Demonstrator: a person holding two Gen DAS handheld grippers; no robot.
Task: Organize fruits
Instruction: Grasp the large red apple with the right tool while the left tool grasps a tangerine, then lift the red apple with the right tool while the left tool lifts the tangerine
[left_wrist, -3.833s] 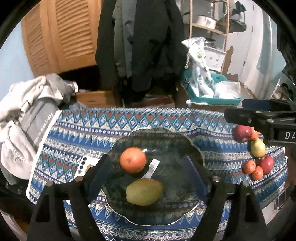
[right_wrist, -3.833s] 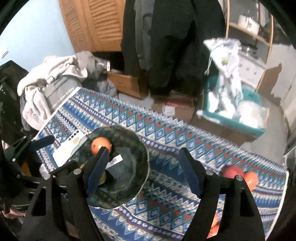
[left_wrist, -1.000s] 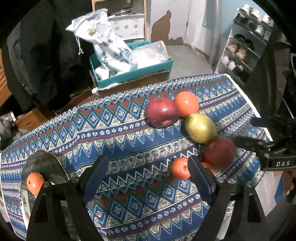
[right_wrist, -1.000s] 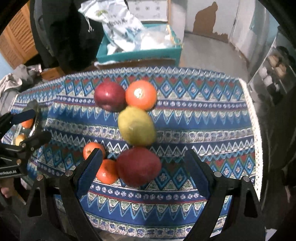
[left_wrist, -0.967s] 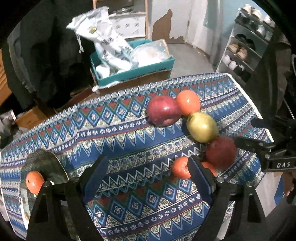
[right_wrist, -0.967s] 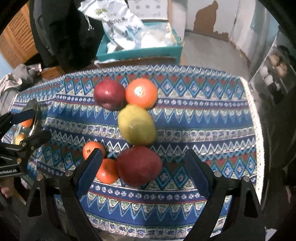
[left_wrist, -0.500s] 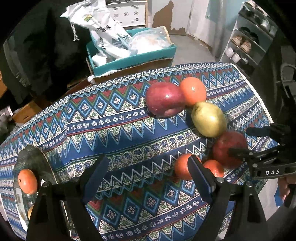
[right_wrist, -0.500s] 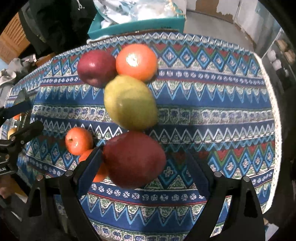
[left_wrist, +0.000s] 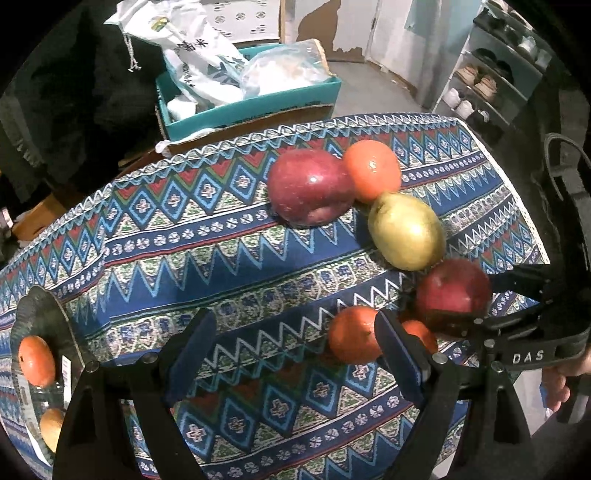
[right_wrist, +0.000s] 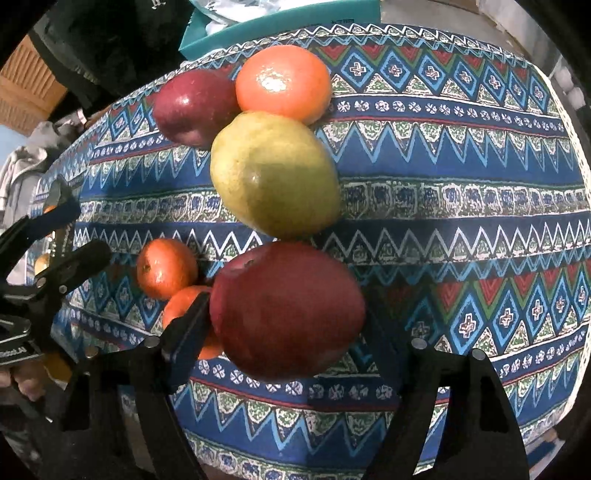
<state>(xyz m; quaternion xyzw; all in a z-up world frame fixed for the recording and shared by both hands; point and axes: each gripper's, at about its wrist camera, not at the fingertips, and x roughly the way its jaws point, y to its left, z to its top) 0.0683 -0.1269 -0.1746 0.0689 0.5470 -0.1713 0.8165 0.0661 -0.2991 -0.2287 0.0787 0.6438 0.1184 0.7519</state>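
- The right gripper (right_wrist: 284, 328) points steeply down over the near red apple (right_wrist: 288, 310); its jaws are closing around it, the left pad touching, the right pad hidden behind the fruit.
- The left gripper (left_wrist: 291, 354) hangs released over bare tablecloth (left_wrist: 229, 266), left of that apple.
- The plate (left_wrist: 55, 317) is cut off.
- On the cloth: two apples, one pear (right_wrist: 273, 173), three oranges.

A grey floor (left_wrist: 369, 88) meets a peeling white wall (left_wrist: 332, 29); shelves (left_wrist: 491, 74) hold what look like shoes.

red apple (right_wrist: 288, 314) (perhaps gripped), pear (right_wrist: 275, 173) behind
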